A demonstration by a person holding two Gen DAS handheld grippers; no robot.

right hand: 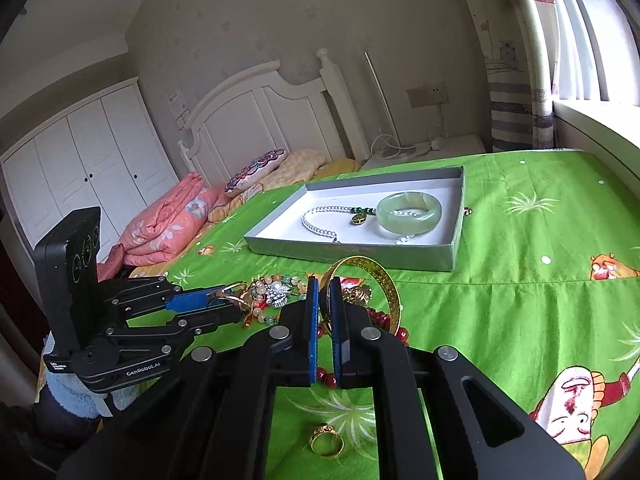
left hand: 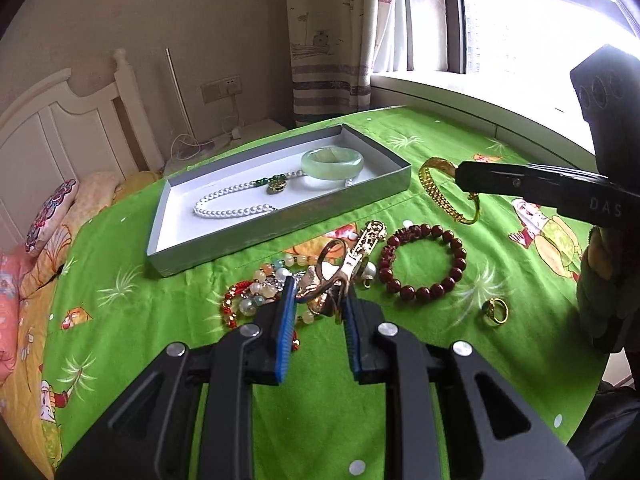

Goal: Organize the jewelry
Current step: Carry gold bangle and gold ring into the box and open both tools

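My left gripper [left hand: 319,293] is shut on a rose-gold bangle [left hand: 325,270], held just above a heap of bead bracelets [left hand: 260,292]. From the right wrist view the left gripper [right hand: 236,303] holds that bangle [right hand: 234,295] over the same heap [right hand: 272,292]. My right gripper [right hand: 324,282] is shut on the rim of a gold mesh bangle [right hand: 376,276], also visible as right gripper [left hand: 460,178] and bangle [left hand: 438,190]. A grey box [left hand: 280,228] holds a pearl necklace [left hand: 228,196] and a jade bangle [left hand: 332,164].
On the green cartoon cloth [left hand: 420,360] lie a dark red bead bracelet [left hand: 424,266], a gold ring [left hand: 496,312] and an ornate gold clasp [left hand: 370,236]. A white headboard [right hand: 260,108], pillows and a pink quilt [right hand: 168,216] lie beyond. The window sill [left hand: 460,92] runs at the right.
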